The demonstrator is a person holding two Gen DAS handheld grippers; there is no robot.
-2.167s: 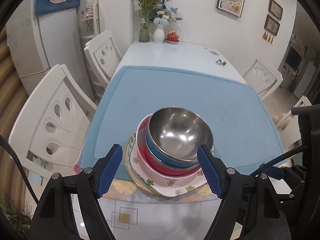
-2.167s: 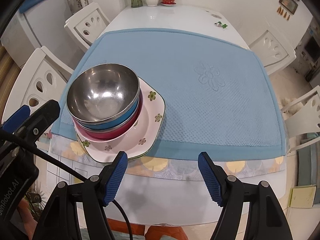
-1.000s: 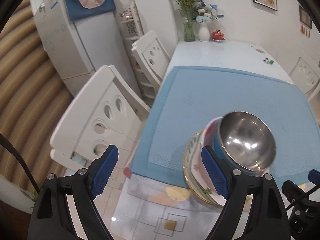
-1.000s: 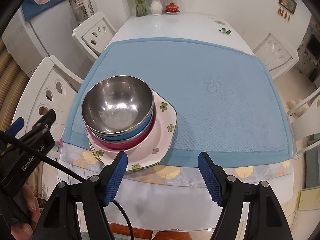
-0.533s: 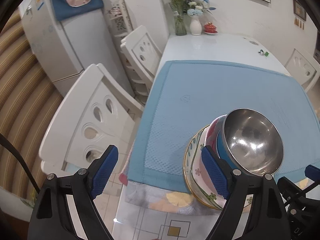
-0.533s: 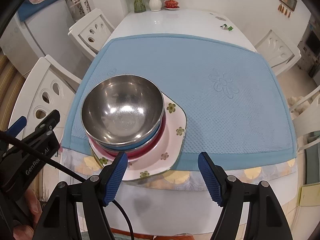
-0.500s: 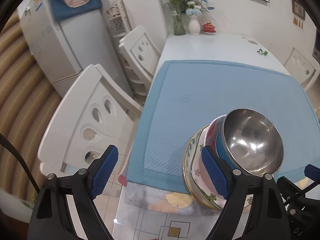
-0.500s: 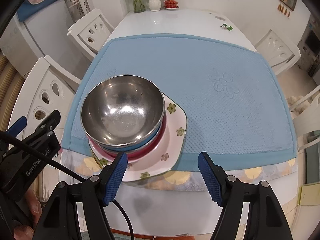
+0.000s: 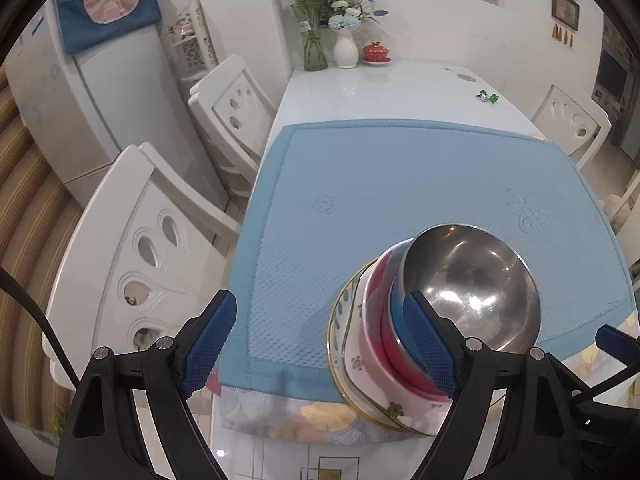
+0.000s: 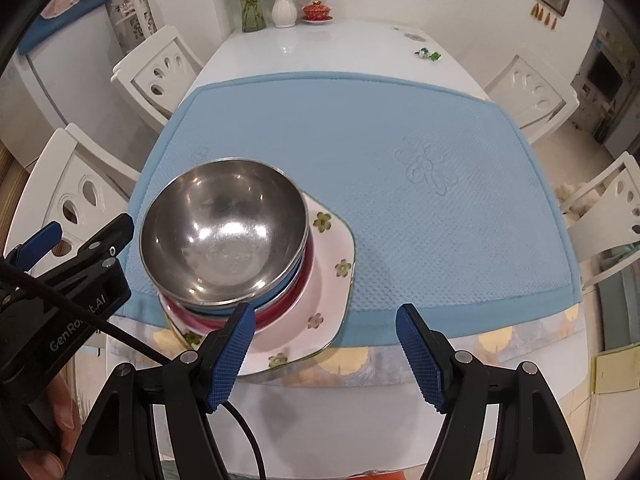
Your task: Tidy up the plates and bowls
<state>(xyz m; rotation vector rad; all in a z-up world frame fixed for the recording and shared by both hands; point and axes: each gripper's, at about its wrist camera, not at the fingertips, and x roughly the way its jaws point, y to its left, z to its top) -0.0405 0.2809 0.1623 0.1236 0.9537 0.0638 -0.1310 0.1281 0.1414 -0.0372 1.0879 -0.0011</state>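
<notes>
Right wrist view: a steel bowl (image 10: 224,236) sits on top of a stack, nested in a blue bowl (image 10: 286,282) and a red bowl (image 10: 306,264), which rest on a pink square plate with green flowers (image 10: 332,268) and, under it, a round plate with a gold rim (image 9: 340,320). The stack stands at the near left corner of a blue mat (image 10: 400,160), its plates overhanging the mat's edge onto the patterned cloth of the white table (image 10: 320,44). The right gripper (image 10: 326,354) hovers above the table's near edge just beside the stack, jaws wide apart and empty. The left gripper (image 9: 320,344) hangs to the stack's left, jaws also spread wide with nothing held; whether its right pad touches the bowls cannot be told. White chairs (image 9: 132,240) flank the table, vases of flowers (image 10: 284,4) stand at its far end, and a refrigerator (image 9: 100,92) rises at left.
</notes>
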